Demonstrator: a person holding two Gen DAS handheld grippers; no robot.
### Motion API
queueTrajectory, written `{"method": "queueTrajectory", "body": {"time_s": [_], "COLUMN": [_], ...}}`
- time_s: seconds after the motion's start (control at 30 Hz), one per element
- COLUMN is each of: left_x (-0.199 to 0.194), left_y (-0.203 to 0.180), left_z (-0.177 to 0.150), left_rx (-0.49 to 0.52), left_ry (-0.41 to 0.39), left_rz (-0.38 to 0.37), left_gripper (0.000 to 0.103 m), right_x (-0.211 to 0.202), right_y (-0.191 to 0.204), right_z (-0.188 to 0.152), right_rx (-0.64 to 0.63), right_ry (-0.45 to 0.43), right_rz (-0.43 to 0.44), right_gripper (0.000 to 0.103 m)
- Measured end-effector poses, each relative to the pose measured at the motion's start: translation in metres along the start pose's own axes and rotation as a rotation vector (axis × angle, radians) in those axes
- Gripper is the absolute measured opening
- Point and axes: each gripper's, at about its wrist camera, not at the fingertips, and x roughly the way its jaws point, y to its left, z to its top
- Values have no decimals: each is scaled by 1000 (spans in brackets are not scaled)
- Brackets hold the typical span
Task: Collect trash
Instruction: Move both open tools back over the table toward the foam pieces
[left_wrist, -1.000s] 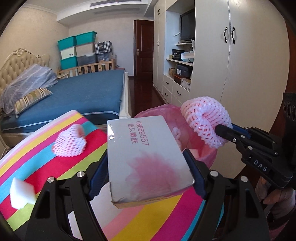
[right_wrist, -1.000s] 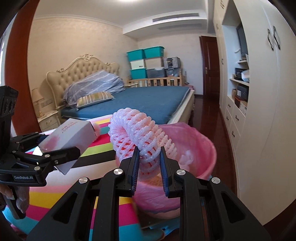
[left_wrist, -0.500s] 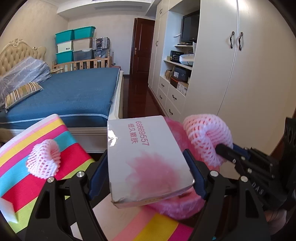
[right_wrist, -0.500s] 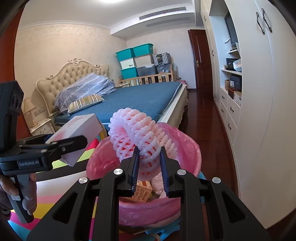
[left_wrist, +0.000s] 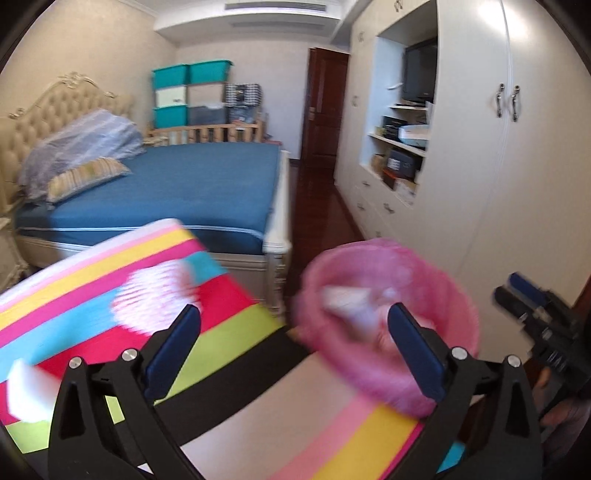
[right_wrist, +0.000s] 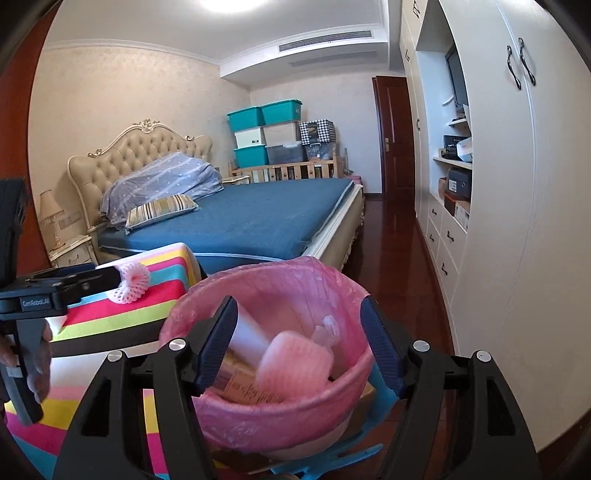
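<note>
Bin (right_wrist: 280, 406): right of the table (right_wrist: 122, 317), before the bed (right_wrist: 258, 218).
In bin: foam sleeve (right_wrist: 295, 358), box (apparently beneath it).
On table: foam net (right_wrist: 131, 282).
Wardrobe (right_wrist: 517, 221): right of bin.

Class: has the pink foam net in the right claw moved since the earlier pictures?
Yes. The foam net has dropped from above the bin's rim down inside it; the right claw, opening, holds nothing.

Room was bright and evenly lit, with a ceiling light (right_wrist: 232, 3) glaring at the top edge. The left wrist view was motion-blurred (striped desk (left_wrist: 92, 295) and pink bin (left_wrist: 388, 295) smeared); the right was sharp. Fisheye bending, dark vignette corners.
</note>
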Motion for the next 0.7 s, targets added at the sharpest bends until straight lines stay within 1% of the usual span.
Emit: {"method": "queueTrajectory", "body": {"time_s": [0.1,0.17,0.23,0.33,0.4,0.5,0.63,0.7], "left_x": [-24,-39,-55,-75,-87,-108,-132,-142], "left_y": [26,44,65,97,111,136,161,170], "left_z": [-18,-32,-48,-67,-78,-98,-112,-116], "left_rx": [13,16,6,-16,-15,-8,-20,-32], "left_ry": [2,14,27,49,58,59,51,43], "left_rz": [80,123,179,237,277,361,429,449], "left_gripper": [98,98,98,98,98,98,98,98], "right_x": [-4,-8,-10,-11,-9,-4,2,4], "right_y": [14,25,38,65,85,119,169,190], "right_z": [-2,-5,-8,-15,-20,-29,-37,-40], "right_rx": [-11,-8,-5,-10,-17,-51,-95,-124], "right_ry": [7,7,14,25,48,89,134,141], "right_rz": [22,42,69,113,144,183,241,257], "right_gripper": [67,70,72,73,75,79,83,84]}}
